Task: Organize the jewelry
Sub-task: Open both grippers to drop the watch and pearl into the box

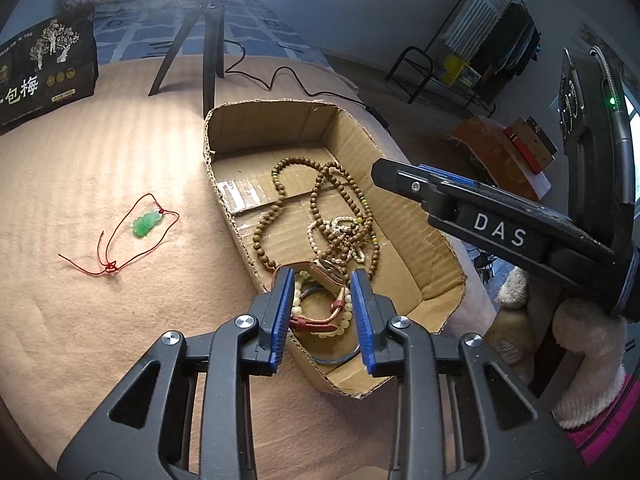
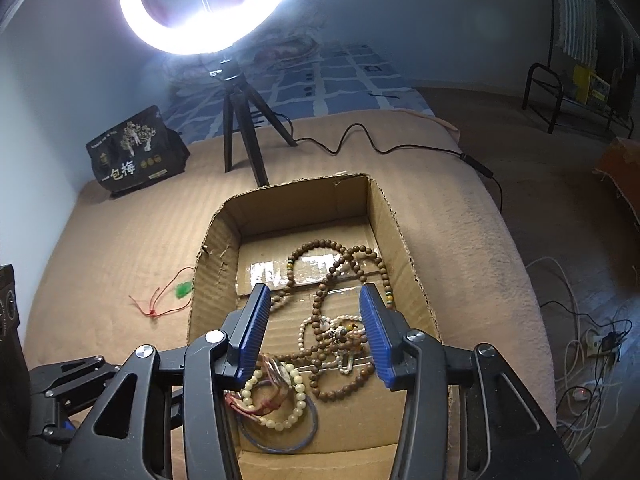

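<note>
In the left wrist view, the left gripper (image 1: 321,312) is in the lower centre of the frame, above the near end of the cardboard box (image 1: 416,216); its blue pads stand apart and press on nothing, with the cream bead bracelet (image 1: 320,334) and a red leather strap (image 1: 316,322) lying in the box below the gap. The brown bead necklace (image 1: 320,200) is spread over the box floor toward the far wall. On the left, well apart from the box edge, the green pendant (image 1: 147,224) on its red cord lies on the beige blanket (image 1: 100,160), with much free cloth around it. The right gripper (image 1: 404,178) enters from the right, over the right box wall. In the right wrist view, the right gripper (image 2: 316,316) is in the lower centre with its jaws wide and empty, above the necklace (image 2: 320,356). The box (image 2: 400,232) has rough cut edges; the far half of its floor is bare. The pendant (image 2: 183,290) lies just outside the left wall. A tripod (image 2: 240,132) stands behind the box.
</note>
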### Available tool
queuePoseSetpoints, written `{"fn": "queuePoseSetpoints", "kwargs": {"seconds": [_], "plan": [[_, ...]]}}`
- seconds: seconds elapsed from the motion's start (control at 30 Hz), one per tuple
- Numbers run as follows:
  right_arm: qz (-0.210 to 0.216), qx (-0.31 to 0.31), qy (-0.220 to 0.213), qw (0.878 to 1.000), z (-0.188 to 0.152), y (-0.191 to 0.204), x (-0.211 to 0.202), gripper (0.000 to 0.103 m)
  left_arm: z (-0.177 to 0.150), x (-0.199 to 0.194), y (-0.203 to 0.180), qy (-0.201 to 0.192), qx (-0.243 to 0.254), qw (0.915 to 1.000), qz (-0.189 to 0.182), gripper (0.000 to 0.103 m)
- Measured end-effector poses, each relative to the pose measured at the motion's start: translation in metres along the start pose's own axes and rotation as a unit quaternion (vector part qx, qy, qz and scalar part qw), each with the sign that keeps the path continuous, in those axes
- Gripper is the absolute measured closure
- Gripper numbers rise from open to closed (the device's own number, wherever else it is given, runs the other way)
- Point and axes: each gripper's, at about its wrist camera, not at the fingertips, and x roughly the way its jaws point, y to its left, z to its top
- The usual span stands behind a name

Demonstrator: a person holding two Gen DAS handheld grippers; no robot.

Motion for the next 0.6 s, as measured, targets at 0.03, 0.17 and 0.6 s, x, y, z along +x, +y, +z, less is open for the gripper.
{"fn": "queuePoseSetpoints", "kwargs": {"seconds": [0.03, 0.17, 0.6], "plan": [[0.0, -0.001, 0.0, 1.0, 0.0, 0.0, -0.001, 0.058, 0.0, -0.001, 0.0, -0.001, 0.002, 1.0, 0.001, 0.075], [0.0, -0.005, -0.005, 1.0, 0.0, 0.004, -0.006, 0.058, -0.001, -0.006, -0.001, -0.005, 0.008, 0.9999, 0.005, 0.075], [0.018, -0.032, -0.017, 0.999, -0.004, 0.029, -0.024, 0.046, -0.01, -0.044, 0.018, -0.027, 0.039, 0.9978, 0.046, 0.075]]}}
